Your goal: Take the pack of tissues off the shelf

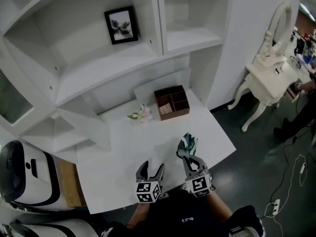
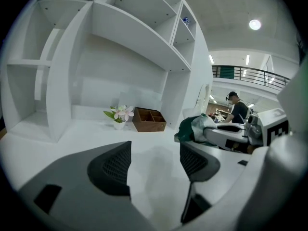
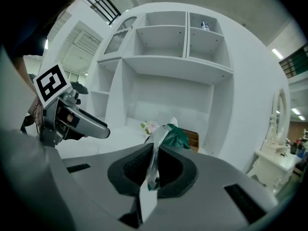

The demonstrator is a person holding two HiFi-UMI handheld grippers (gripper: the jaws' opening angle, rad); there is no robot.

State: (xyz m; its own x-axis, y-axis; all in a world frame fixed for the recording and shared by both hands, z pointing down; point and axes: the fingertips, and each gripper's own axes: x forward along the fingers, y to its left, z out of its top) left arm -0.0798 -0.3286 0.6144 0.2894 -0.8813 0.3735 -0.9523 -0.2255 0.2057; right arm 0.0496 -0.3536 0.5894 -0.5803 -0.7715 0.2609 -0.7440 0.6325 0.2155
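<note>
Landmark: wooden box (image 1: 172, 102), brown, open-topped, with compartments, stood at the rear of the white tabletop (image 1: 128, 147).
Pack of tissues (image 1: 187, 144), appearance: soft pack in crumpled film, dark green with white and silvery areas; one thin flap of the wrapper was drawn out flat.
Pack of tissues, location: off the shelf (image 1: 98, 63), over the tabletop on the person's side of the wooden box and well apart from it. Contact with the tabletop could not be determined.
Right tool (image 3: 154, 166), state: jaws brought together on the wrapper flap. The flap ran edge-on between the ribbed pads, and the green body of the pack projected beyond the jaw tips.
Right tool, location: on the person's side of the wooden box, near the front edge of the tabletop.
Left tool (image 2: 154, 160), state: jaws spread wide, with only bare tabletop showing between the pads.
Left tool, location: nearer the person than the wooden box and offset to its left, beside the right tool without touching it.
Flower (image 1: 141, 114): pink and white with green leaves, just beside the left side of the wooden box.
Picture frame (image 1: 121, 25): black, upright on the shelf above and to the left of the wooden box.
</note>
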